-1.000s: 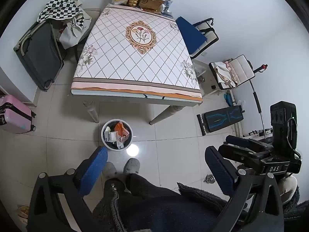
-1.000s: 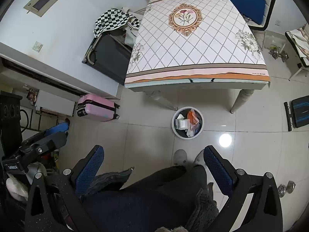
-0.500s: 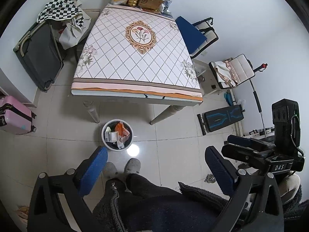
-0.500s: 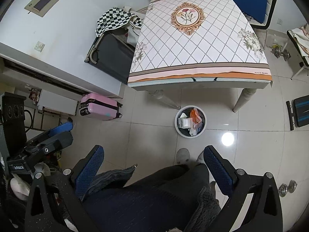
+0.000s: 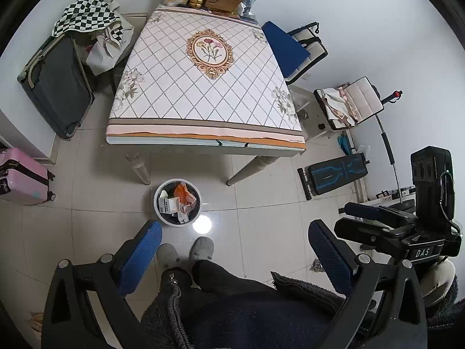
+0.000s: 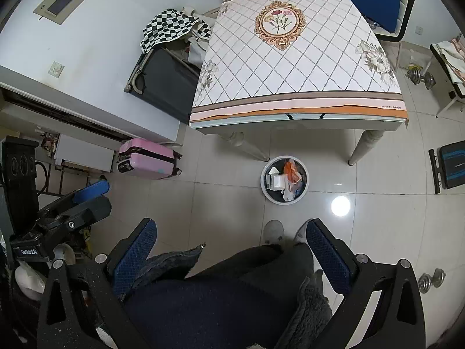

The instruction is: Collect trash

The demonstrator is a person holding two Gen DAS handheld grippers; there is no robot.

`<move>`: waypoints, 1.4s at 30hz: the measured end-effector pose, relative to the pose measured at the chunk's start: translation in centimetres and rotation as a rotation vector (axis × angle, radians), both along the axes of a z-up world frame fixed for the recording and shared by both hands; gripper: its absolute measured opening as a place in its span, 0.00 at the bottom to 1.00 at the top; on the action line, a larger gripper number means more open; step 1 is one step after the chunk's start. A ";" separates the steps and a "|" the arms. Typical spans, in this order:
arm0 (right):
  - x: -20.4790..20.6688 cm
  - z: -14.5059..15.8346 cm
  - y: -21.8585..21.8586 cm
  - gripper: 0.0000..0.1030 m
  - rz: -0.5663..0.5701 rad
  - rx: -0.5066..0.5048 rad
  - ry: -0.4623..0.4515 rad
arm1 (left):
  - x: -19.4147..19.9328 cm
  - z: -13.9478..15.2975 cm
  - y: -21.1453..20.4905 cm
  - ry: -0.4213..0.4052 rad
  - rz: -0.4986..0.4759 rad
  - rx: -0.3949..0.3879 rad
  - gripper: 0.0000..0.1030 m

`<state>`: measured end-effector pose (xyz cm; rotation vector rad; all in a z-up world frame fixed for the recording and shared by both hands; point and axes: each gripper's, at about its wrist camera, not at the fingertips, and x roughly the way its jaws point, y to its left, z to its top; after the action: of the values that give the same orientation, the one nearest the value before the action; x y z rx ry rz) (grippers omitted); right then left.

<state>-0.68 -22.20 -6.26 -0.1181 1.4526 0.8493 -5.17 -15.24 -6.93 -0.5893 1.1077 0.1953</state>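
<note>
Both claws held high, looking down at the floor. Left claw (image 5: 234, 257) spread wide, nothing between its blue pads; right claw (image 6: 231, 251) likewise spread and empty. Trash bin (image 5: 177, 202) stands on the tiled floor ahead of both claws, just before the near edge of the bench (image 5: 203, 133), between its two front legs. Bin holds the trash (image 5: 177, 202): an orange wrapper, a white carton, crumpled paper. Person's grey slippers (image 5: 186, 250) sit between bin and claws. Pink suitcase (image 6: 146, 158) far to the left of the right claw. Bench top bare except boxes and bags at its far edge.
</note>
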 end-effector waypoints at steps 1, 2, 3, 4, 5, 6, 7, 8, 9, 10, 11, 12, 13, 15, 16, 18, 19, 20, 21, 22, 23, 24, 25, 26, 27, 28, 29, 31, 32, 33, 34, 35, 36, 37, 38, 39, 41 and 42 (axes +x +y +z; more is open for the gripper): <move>0.0 0.0 -0.1 1.00 -0.002 -0.001 0.000 | 0.0 0.0 0.0 -0.001 -0.001 0.000 1.00; 0.0 0.0 -0.1 1.00 -0.004 -0.001 0.001 | 0.0 0.1 -0.1 -0.002 -0.002 0.001 1.00; 0.1 -0.1 -0.3 1.00 -0.006 -0.001 0.002 | 0.1 0.1 -0.1 -0.002 -0.001 0.004 1.00; 0.1 -0.1 -0.4 1.00 -0.010 -0.002 0.002 | 0.1 0.2 -0.1 -0.003 -0.002 0.003 1.00; 0.2 -0.1 -0.3 1.00 -0.011 -0.002 0.003 | 0.1 0.2 -0.1 -0.002 -0.002 0.003 1.00; 0.2 -0.1 -0.4 1.00 -0.013 -0.001 0.003 | 0.2 0.2 -0.1 -0.001 -0.003 0.006 1.00; 0.1 -0.1 -0.6 1.00 -0.014 -0.002 0.002 | 0.2 0.2 -0.2 0.000 -0.006 0.005 1.00; 0.1 -0.1 -0.5 1.00 -0.015 -0.003 0.003 | 0.2 0.3 -0.3 0.000 -0.006 0.003 1.00; 0.1 -0.1 -0.6 1.00 -0.015 -0.002 0.004 | 0.2 0.3 -0.3 0.001 -0.007 0.004 1.00; 0.0 -0.1 -0.6 1.00 -0.015 -0.003 0.004 | 0.2 0.3 -0.4 0.001 -0.008 0.005 1.00; 0.0 -0.1 -0.5 1.00 -0.017 -0.003 0.004 | 0.2 0.3 -0.4 0.000 -0.007 0.002 1.00; 0.0 0.0 -0.6 1.00 -0.017 -0.003 0.005 | 0.2 0.2 -0.4 0.001 -0.007 0.003 1.00; 0.0 0.0 -0.6 1.00 -0.016 -0.004 0.005 | 0.2 0.3 -0.5 0.000 -0.008 0.003 1.00; -0.1 0.0 -0.7 1.00 -0.015 -0.005 0.004 | 0.2 0.2 -0.6 0.000 -0.009 0.002 1.00; -0.2 0.0 -0.8 1.00 -0.014 -0.006 0.004 | 0.3 0.2 -0.6 0.001 -0.011 0.001 1.00; -0.2 0.1 -0.9 1.00 -0.015 -0.006 0.006 | 0.2 0.2 -0.8 0.001 -0.016 0.001 1.00; -0.2 0.1 -0.9 1.00 -0.014 -0.008 0.005 | 0.2 0.2 -0.8 0.001 -0.017 0.000 1.00; -0.2 0.1 -1.0 1.00 -0.014 -0.009 0.004 | 0.1 0.2 -0.9 0.000 -0.019 -0.002 1.00; -0.3 0.1 -1.1 1.00 -0.014 -0.008 0.003 | 0.1 0.2 -1.0 0.000 -0.021 -0.001 1.00; -0.3 0.1 -1.1 1.00 -0.013 -0.011 0.002 | 0.2 0.2 -1.0 0.000 -0.022 -0.001 1.00; -0.4 0.2 -1.2 1.00 -0.013 -0.012 0.001 | 0.1 0.2 -1.0 0.000 -0.024 -0.002 1.00; -0.4 0.2 -1.2 1.00 -0.013 -0.011 0.003 | 0.1 0.2 -1.0 0.000 -0.025 -0.001 1.00; -0.5 0.2 -1.3 1.00 -0.012 -0.013 0.001 | 0.1 0.2 -1.0 -0.001 -0.026 -0.001 1.00; -0.6 0.3 -1.3 1.00 -0.012 -0.014 0.000 | 0.1 0.2 -1.1 -0.002 -0.027 -0.002 1.00; -0.6 0.3 -1.4 1.00 -0.012 -0.014 0.001 | 0.1 0.2 -1.2 -0.002 -0.028 -0.001 1.00; -0.6 0.3 -1.4 1.00 -0.012 -0.016 -0.001 | 0.1 0.3 -1.2 -0.003 -0.030 -0.002 1.00; -0.6 0.3 -1.4 1.00 -0.012 -0.016 -0.001 | 0.1 0.3 -1.3 -0.003 -0.032 -0.002 1.00; -0.7 0.4 -1.5 1.00 -0.015 -0.016 -0.002 | 0.2 0.3 -1.3 -0.002 -0.035 -0.002 1.00; -0.8 0.4 -1.5 1.00 -0.015 -0.016 -0.004 | 0.1 0.3 -1.3 -0.002 -0.036 -0.003 1.00; -0.8 0.4 -1.5 1.00 -0.017 -0.016 -0.003 | 0.1 0.3 -1.4 -0.003 -0.037 -0.002 1.00; -0.8 0.4 -1.5 1.00 -0.019 -0.015 -0.003 | 0.1 0.3 -1.4 -0.002 -0.036 -0.002 1.00; -0.8 0.5 -1.6 1.00 -0.019 -0.016 -0.004 | 0.1 0.3 -1.4 -0.003 -0.036 -0.002 1.00; -0.8 0.5 -1.7 1.00 -0.020 -0.016 -0.005 | 0.2 0.3 -1.4 -0.003 -0.037 -0.003 1.00; -0.8 0.6 -1.6 1.00 -0.021 -0.016 -0.005 | 0.1 0.4 -1.4 -0.003 -0.037 -0.002 1.00; -0.8 0.6 -1.6 1.00 -0.021 -0.016 -0.006 | 0.1 0.4 -1.4 -0.003 -0.038 -0.003 1.00; -0.8 0.7 -1.6 1.00 -0.021 -0.016 -0.008 | 0.2 0.4 -1.4 -0.003 -0.038 -0.003 1.00; -0.8 0.8 -1.6 1.00 -0.021 -0.015 -0.009 | 0.2 0.4 -1.4 -0.004 -0.038 -0.003 1.00; -0.9 0.8 -1.6 1.00 -0.021 -0.014 -0.011 | 0.2 0.4 -1.5 -0.004 -0.039 -0.004 1.00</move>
<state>-1.53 -23.79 -5.45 -0.1175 1.4475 0.8211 -5.01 -16.69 -6.56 -0.5708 1.1147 0.1587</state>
